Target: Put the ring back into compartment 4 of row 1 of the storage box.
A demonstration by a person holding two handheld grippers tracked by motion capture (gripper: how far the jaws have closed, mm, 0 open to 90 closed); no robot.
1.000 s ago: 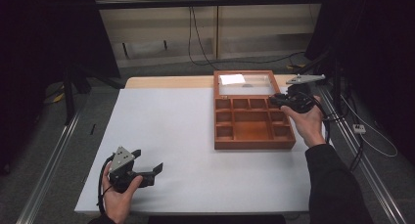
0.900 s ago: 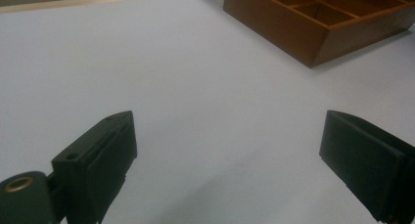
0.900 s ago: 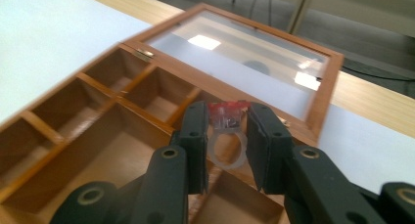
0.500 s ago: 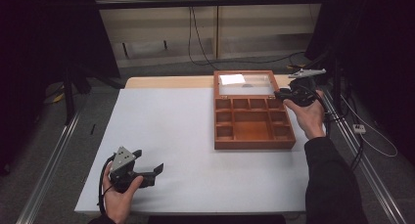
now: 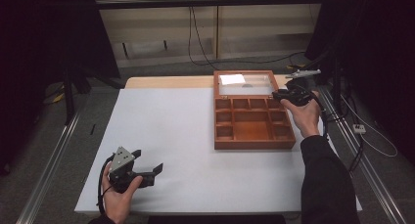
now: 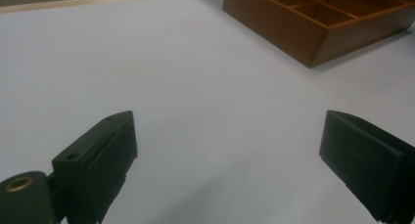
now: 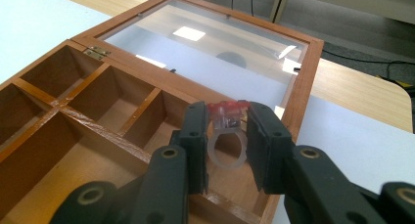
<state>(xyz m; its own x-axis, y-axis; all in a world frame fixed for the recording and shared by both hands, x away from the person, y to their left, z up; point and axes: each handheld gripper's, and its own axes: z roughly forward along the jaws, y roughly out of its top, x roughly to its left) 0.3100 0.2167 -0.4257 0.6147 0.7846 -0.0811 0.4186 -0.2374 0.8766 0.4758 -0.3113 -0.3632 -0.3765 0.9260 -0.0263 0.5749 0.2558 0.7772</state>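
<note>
Currently right claw [image 7: 226, 150] clamps a red-topped ring [image 7: 226, 136] over the wooden box [image 5: 254, 144]'s back-right compartment; next: lower, release; left claw [image 6: 230, 160] wide, idle.

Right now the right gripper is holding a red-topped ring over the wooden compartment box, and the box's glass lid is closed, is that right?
Not quite. The glass lid is open, laid back flat behind the wooden compartment box, as the right gripper view shows. The rest holds: the right gripper has its jaws shut on the red-topped ring above the box's compartments.
</note>
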